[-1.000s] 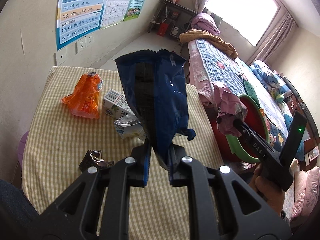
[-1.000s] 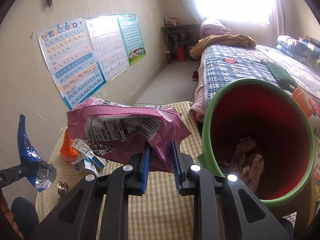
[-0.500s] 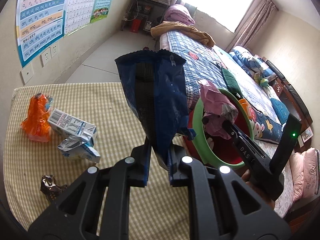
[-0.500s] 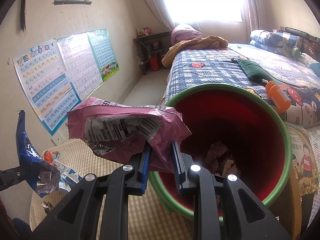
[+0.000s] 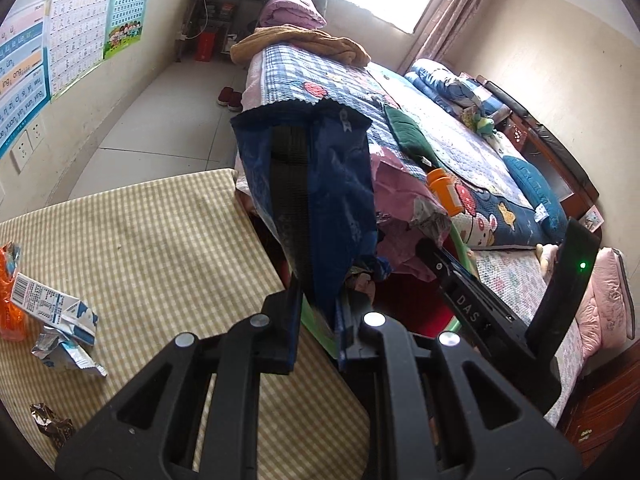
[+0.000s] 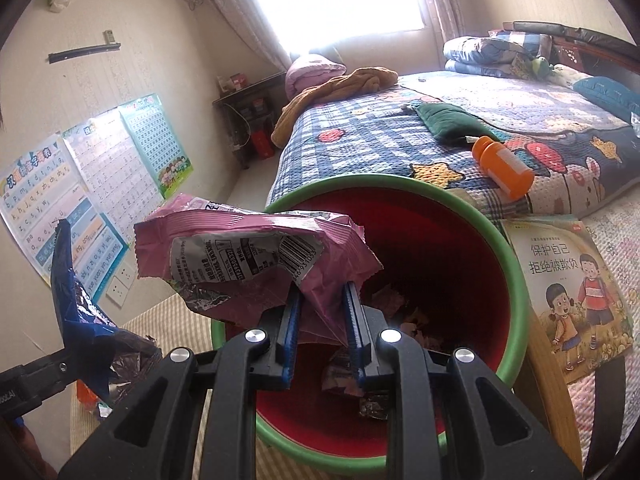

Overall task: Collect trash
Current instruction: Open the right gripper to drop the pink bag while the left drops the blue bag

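Left wrist view: left claw [image 5: 318, 324] clamped on the lower end of a blue wrapper [image 5: 308, 192], which stands upright above the jaws. To its left lies the checked table [image 5: 152, 240] with a carton [image 5: 52, 304]; to its right, the right claw [image 5: 430, 252].

Right wrist view: right claw [image 6: 320, 330] clamped on a pink wrapper [image 6: 248, 256], held over the mouth of the red bin [image 6: 440, 264] just ahead. Scraps lie inside the bin. The blue wrapper hangs at far left.

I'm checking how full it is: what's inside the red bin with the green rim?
Crumpled wrappers lie at the bottom of the red bin with the green rim. The pink snack bag in the right gripper hides part of the inside.
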`<state>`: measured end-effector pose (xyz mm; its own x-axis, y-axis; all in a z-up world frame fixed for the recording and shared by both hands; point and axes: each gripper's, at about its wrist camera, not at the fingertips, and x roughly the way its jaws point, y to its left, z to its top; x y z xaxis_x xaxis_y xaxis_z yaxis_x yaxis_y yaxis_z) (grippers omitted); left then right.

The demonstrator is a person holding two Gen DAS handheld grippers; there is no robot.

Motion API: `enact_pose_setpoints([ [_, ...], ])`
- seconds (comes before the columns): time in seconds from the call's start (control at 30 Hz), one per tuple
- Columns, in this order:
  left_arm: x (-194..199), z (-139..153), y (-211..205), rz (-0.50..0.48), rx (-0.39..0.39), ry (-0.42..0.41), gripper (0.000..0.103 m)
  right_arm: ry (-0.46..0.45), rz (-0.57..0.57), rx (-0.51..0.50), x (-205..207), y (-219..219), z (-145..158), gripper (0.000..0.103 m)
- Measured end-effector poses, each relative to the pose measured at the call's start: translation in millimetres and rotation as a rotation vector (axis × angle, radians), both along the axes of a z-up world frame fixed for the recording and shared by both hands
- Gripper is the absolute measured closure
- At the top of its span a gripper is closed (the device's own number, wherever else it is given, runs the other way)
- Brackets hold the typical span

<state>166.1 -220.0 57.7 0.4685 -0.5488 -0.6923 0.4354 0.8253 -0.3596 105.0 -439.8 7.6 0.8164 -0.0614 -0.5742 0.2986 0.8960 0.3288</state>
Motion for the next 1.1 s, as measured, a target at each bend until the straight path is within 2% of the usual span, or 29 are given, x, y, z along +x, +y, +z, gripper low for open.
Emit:
enact_pose_setpoints([
  [0.2, 7, -8, -29, -0.06, -0.006, 0.017, 0.09, -0.018, -0.073, 0.046, -6, -24, -1, 0.082],
  [0.43, 15, -17, -65, -0.107, -0.008, 0.03, 0.09, -0.023, -0.108, 0.067, -10, -36, -2, 0.081],
  [0.67, 23, -31, -79, -0.113, 0.006, 0.066, 0.088, -0.006, -0.142, 0.075, -9, -43, -3, 0.08],
  [0.73, 25, -34, -78, -0.106, -0.001, 0.074, 0.081, -0.003, -0.143, 0.075, -8, -43, -4, 0.078],
  [0.87, 27, -31, -71, -0.072, -0.023, 0.06, 0.044, -0.014, -0.158, 0.07, -11, -42, -1, 0.051],
  [0.93, 26, -28, -66, -0.06, -0.035, 0.048, 0.041, -0.02, -0.167, 0.067, -12, -42, 0, 0.048],
  [1.0, 27, -24, -61, -0.045, -0.045, 0.041, 0.031, -0.02, -0.175, 0.068, -13, -43, 0, 0.038],
  [1.1, 27, -17, -52, -0.016, -0.056, 0.026, 0.024, -0.026, -0.185, 0.064, -14, -42, 1, 0.029],
])
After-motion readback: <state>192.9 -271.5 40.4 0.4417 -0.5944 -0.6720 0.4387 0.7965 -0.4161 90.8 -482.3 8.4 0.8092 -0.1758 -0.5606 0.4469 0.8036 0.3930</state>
